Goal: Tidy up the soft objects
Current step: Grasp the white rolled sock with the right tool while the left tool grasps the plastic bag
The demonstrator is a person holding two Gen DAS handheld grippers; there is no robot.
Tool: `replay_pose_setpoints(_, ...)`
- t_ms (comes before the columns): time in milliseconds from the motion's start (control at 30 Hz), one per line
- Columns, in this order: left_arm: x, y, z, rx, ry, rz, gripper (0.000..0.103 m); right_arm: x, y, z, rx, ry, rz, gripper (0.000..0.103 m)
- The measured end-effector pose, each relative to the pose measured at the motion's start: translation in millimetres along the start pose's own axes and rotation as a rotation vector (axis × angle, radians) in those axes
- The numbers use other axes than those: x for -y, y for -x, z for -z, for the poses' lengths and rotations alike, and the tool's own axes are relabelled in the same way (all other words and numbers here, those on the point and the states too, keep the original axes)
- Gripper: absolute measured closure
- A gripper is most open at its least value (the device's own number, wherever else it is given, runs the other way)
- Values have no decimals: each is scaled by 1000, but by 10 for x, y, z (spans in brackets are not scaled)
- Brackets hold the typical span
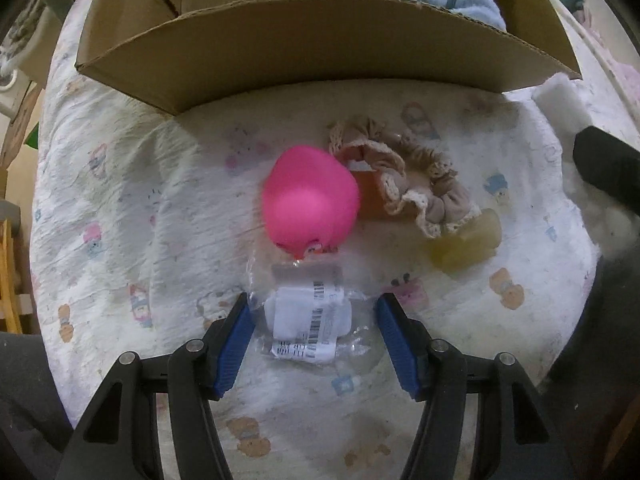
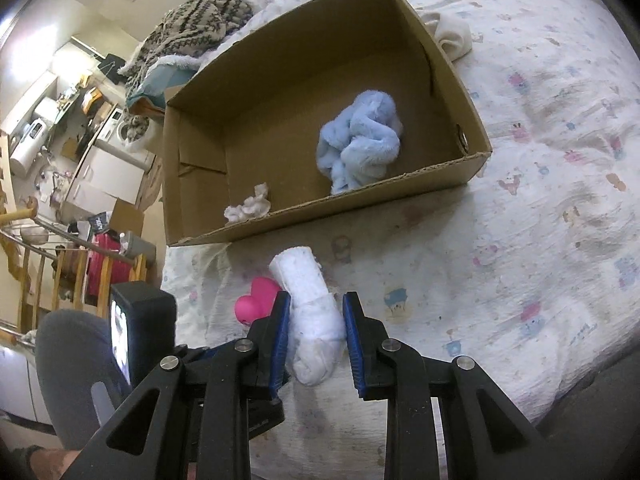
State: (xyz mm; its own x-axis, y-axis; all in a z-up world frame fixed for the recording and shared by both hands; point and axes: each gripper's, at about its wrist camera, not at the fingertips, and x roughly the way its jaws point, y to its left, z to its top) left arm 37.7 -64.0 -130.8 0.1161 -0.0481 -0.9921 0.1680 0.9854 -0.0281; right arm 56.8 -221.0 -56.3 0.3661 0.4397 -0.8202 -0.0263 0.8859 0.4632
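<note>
Right now I have one rolled white cloth bundle (image 2: 316,320) pinched between the blue pads of my right gripper (image 2: 314,316), both pads pressed against its sides, the roll lifted off the printed white bedsheet (image 2: 540,220). My left gripper (image 1: 312,316) hangs over the sheet with its jaws apart, and one clear plastic packet with a white barcode label (image 1: 308,320) lies between the pads without either pad pressing it. Just beyond that packet sits one bright pink rounded rubber toy (image 1: 310,202), touching the packet's top edge. Beside the toy, touching it, I count one orange translucent piece (image 1: 370,196), with one beige frilled fabric scrunchie (image 1: 412,178) draped over it, and one pale yellow translucent lump (image 1: 466,246) at the scrunchie's far end. One open brown cardboard box (image 2: 404,188) stands on the sheet past all these. Inside it I count two things: one crumpled light blue fleece cloth (image 2: 360,140) near the right end and one small crumpled white rag (image 2: 248,206) against the near wall. One cream cloth (image 2: 450,34) lies outside, behind the box.
</note>
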Motion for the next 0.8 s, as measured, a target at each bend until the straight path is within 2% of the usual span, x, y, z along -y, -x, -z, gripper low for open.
replay_pose_setpoints(100,42,-16,-19,8,13,7,44,-10,1,0,0,5,5,75)
replay_pose_setpoints(367,-112,54,10,20,26,11,65,-9,1,15,-1,7,10,75)
replay_pose_setpoints(600,-313,175,103,4,47,26,67,-19,-28,22,-3,7,16,75)
replay_pose_setpoints(800,-488,358,163,29,88,46,67,-37,-27,28,-1,14,25,75)
